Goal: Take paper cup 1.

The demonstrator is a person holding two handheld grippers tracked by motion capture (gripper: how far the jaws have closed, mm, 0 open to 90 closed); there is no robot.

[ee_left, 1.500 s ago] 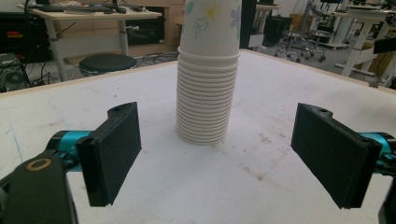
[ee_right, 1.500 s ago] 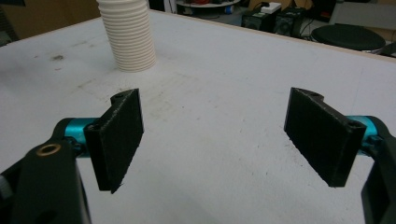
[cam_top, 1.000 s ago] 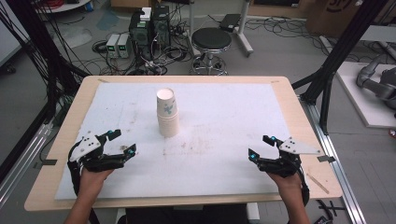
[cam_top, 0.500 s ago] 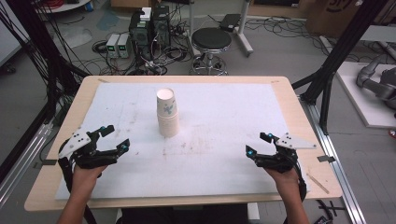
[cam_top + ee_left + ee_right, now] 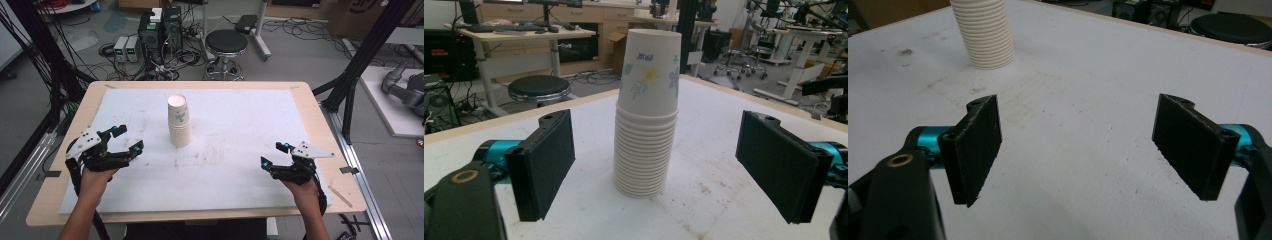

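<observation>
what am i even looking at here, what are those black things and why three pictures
A person sits at a table covered by a white sheet, holding a hand-operated grasping tool in each hand. The high view looks down from above: the left tool and the right tool both have their jaws apart and hold nothing. The other two pictures come from small cameras riding on each tool, looking out between its two black pads. On the sheet stands one stack of paper cups, upside down, with a flower print. The left tool points straight at the stack; the right one's camera sees it farther off.
</observation>
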